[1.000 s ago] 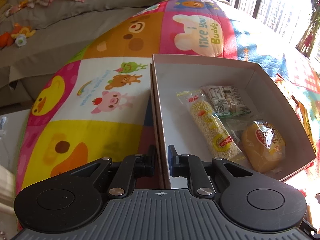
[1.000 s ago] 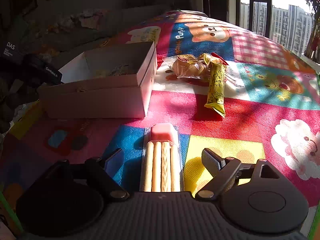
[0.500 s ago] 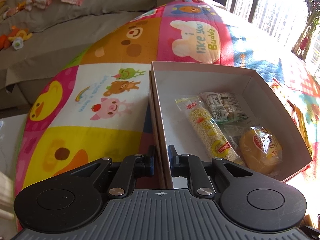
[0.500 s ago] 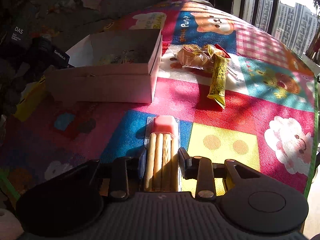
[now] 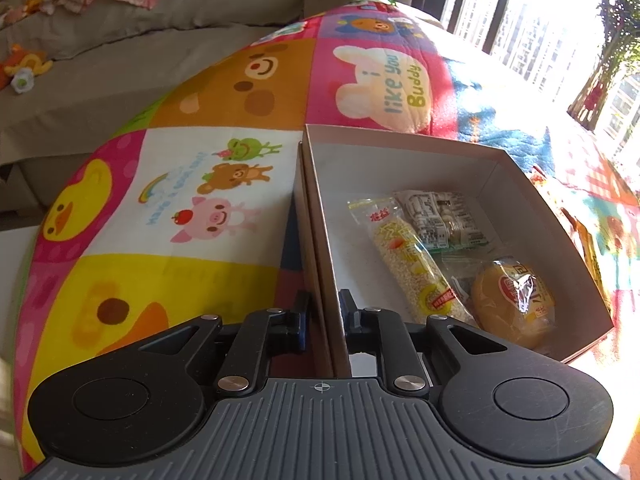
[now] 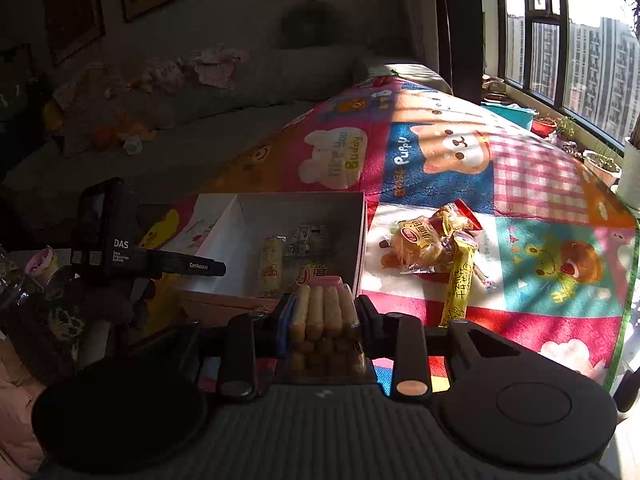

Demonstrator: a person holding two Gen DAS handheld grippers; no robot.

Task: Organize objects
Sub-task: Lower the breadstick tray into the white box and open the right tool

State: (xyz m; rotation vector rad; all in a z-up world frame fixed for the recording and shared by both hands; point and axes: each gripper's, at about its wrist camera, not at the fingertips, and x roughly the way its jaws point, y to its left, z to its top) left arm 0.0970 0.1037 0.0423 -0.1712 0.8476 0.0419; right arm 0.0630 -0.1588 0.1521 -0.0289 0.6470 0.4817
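Since the earlier frame the right gripper [image 6: 324, 316] had lifted the clear snack pack [image 6: 325, 312] off the mat [image 6: 540, 208], jaws clamped on its pale biscuit sticks and pink dip, at lower centre. The left gripper [image 5: 322, 314] pinched the box [image 5: 320, 240] wall.

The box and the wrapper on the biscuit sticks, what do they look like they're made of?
The box looks like cardboard: thin, stiff walls, matte tan outside and white inside, with crisp folded corners. The biscuit stick pack, held in the right gripper, looks like clear glossy plastic, since the sticks show through it; whether it is film or a rigid tray is unclear.
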